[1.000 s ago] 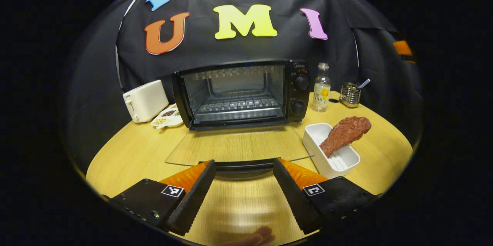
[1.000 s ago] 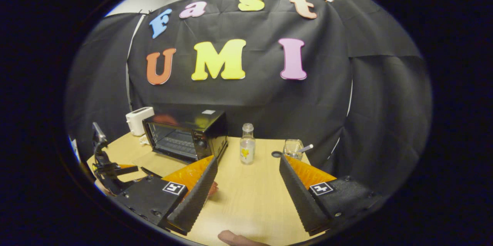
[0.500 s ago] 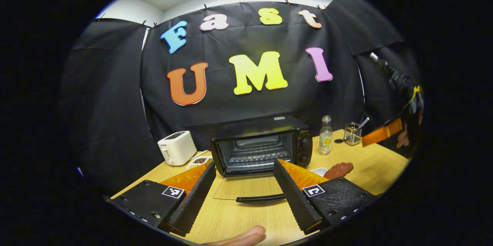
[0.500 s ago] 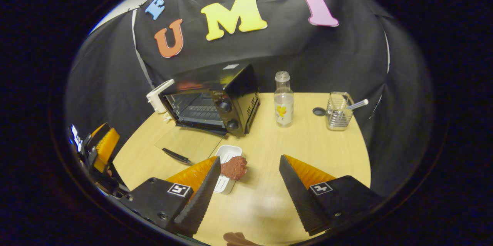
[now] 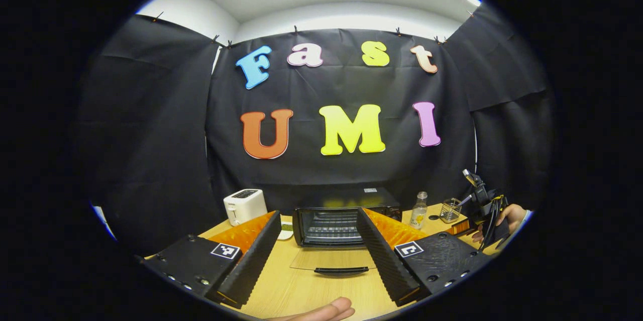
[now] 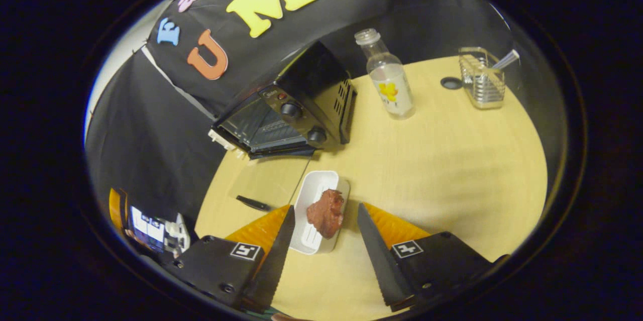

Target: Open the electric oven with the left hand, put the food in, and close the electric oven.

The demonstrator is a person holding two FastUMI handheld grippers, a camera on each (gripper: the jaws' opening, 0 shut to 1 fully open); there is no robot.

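A: Right gripper view puts the food (image 6: pixel 326 213), a brown piece of meat, in a white tray (image 6: pixel 316 191) on the surface (image 6: pixel 452 160), just ahead of the right claw (image 6: pixel 324 240) and between the lines of its two spread fingers, which touch nothing.

B: Which way does the meat run?

A: Its long axis lies roughly along the claw's own forward line, so the fingers would close across the narrow width. The tray runs the same way.

B: And the oven?

A: The electric oven (image 6: pixel 291 110) stands beyond the tray and a little to the left, its glass door (image 6: pixel 261 180) folded flat onto the surface with the black handle (image 6: pixel 253 204) at the near edge. The rack inside looks bare.

B: What about the left claw?

A: The left claw (image 5: pixel 319 255) is spread and empty, well back from the open door (image 5: pixel 331 259). The right one is plainly nearer the food, so I judge the pick-up falls to it.

B: Anything nearby?

A: A bottle (image 6: pixel 387 77) and a wire holder (image 6: pixel 481 80), well apart from the tray.
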